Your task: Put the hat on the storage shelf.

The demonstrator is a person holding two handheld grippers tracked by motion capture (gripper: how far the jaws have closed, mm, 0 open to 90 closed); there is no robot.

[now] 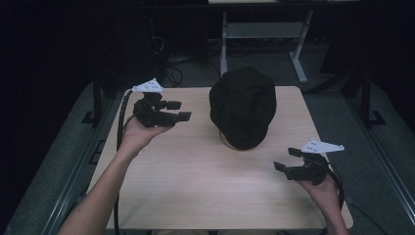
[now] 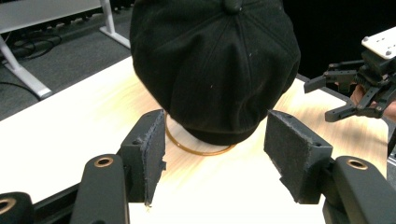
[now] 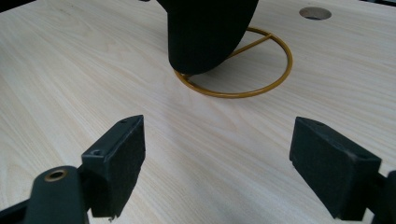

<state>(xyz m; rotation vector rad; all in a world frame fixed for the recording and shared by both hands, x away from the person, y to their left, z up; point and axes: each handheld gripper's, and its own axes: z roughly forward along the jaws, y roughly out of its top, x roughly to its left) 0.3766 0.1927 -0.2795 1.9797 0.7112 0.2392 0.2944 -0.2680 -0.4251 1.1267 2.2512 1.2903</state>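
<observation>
A black fabric panelled cap [image 1: 243,105] with a button on its crown sits on a thin brass-coloured wire stand with a ring base [image 3: 243,77], towards the far middle of the pale wooden table [image 1: 195,181]. The left gripper [image 1: 178,110] hangs just beside the cap on its left, jaws wide with nothing between them, and in its own view the cap's lower edge lies straight ahead between the pads. The right gripper [image 1: 288,159] hovers near the table's right edge, well apart from the cap, jaws also wide and empty. This looks like the approach before a grasp: the next move calls for bringing the left gripper's pads around the cap's rim and closing without knocking the light stand.
</observation>
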